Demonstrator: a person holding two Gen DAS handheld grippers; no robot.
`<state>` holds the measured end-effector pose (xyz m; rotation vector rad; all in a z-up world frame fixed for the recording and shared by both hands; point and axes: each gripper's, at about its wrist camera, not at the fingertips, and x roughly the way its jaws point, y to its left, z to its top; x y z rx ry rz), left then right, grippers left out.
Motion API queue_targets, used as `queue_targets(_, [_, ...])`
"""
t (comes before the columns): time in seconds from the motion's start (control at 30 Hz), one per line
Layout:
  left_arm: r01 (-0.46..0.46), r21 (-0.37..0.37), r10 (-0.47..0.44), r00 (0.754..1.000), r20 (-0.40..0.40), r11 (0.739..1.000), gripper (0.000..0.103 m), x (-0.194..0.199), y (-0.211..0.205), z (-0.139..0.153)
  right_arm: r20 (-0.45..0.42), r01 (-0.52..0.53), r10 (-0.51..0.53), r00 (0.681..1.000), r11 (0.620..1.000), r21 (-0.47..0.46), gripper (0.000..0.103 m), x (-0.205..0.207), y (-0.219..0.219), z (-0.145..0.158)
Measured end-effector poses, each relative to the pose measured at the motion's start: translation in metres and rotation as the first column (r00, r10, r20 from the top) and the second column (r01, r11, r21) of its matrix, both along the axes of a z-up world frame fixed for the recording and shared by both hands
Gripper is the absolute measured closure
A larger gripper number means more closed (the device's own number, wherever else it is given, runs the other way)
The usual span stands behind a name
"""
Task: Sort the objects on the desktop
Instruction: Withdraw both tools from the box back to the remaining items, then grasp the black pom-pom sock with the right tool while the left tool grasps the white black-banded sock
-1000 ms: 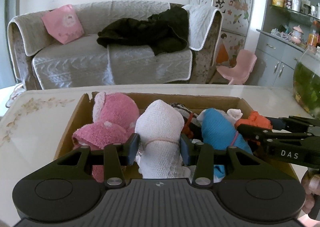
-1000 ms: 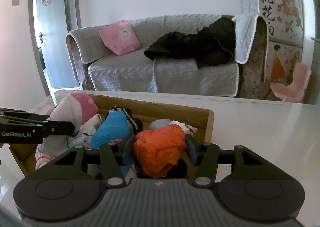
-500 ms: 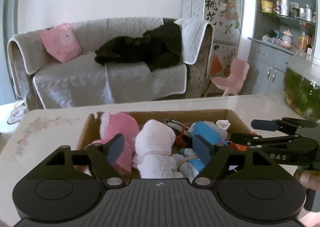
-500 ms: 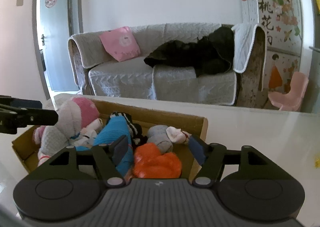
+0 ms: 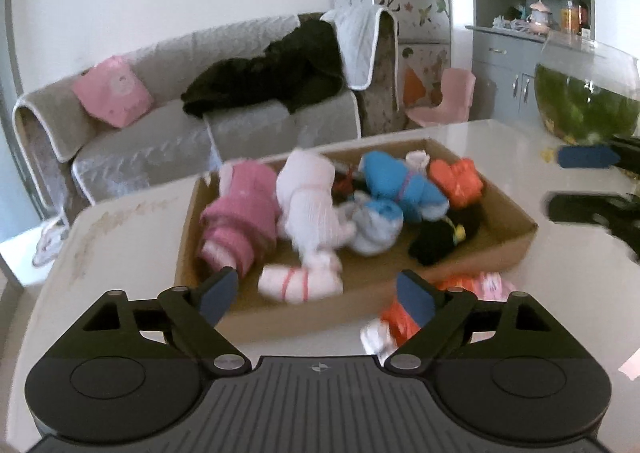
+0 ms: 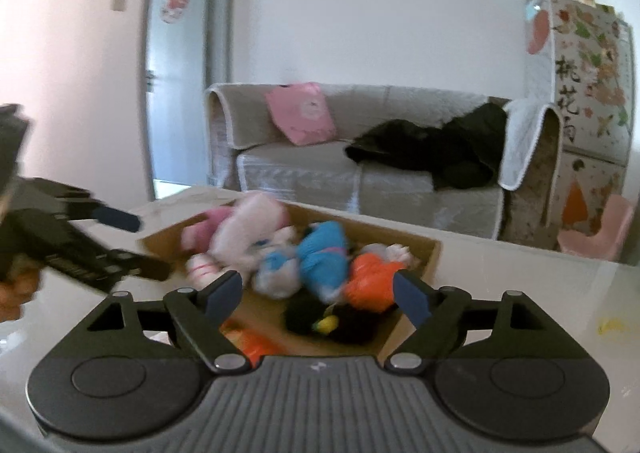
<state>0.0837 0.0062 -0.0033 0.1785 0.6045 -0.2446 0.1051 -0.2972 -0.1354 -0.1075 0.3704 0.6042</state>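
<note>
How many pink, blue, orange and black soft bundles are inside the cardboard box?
pink bundle: 1
blue: 2, the bright blue bundle and the pale blue bundle
orange bundle: 1
black bundle: 1
Total: 5

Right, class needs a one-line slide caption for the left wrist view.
Open left gripper hovers before a cardboard box of rolled socks, with an orange bundle lying outside on the table.
</note>
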Motion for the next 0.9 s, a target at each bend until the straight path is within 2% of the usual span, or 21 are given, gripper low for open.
queue_targets(0.1, [-0.024, -0.008, 0.023, 0.999, -0.034, 1.0, 0.012, -0.012, 0.009, -0.003, -0.015, -0.062, 0.063, 0.998, 0.998, 0.024, 0.018, -0.033, 0.0, -0.004])
queue_targets(0.17, [-0.033, -0.011, 0.032, 0.998, -0.047, 0.999, 0.007, -0.019, 0.01, -0.008, -0.019, -0.107, 0.107, 0.994, 0.994, 0.031, 0.017, -0.049, 0.005, -0.005])
queue_targets(0.37, [-0.021, 0.044, 0.025, 0.995, -0.094, 0.999, 0.006, -0.024, -0.009, -0.029, -0.053, -0.259, 0.259, 0.964, 0.966, 0.008, 0.016, -0.085, 0.038, -0.025])
queue_targets(0.47, [-0.012, 0.056, 0.018, 0.994, -0.107, 0.998, 0.006, -0.021, -0.017, -0.035, -0.093, -0.296, 0.295, 0.951, 0.955, -0.003, 0.02, -0.082, 0.053, -0.042])
queue_targets(0.6, [-0.023, 0.076, 0.03, 0.995, -0.092, 0.997, 0.006, -0.019, -0.023, -0.038, -0.109, -0.275, 0.271, 0.956, 0.961, -0.015, 0.02, -0.064, 0.066, -0.056])
queue_targets(0.77, [0.002, 0.066, 0.005, 0.994, -0.113, 0.998, 0.006, -0.014, -0.027, -0.043, -0.133, -0.256, 0.255, 0.958, 0.967, 0.011, 0.023, -0.041, 0.073, -0.054])
queue_targets(0.9, [-0.004, 0.052, 0.012, 0.987, -0.161, 0.999, 0.006, -0.003, -0.031, -0.051, -0.159, -0.25, 0.246, 0.956, 0.968, -0.005, 0.025, -0.028, 0.085, -0.054])
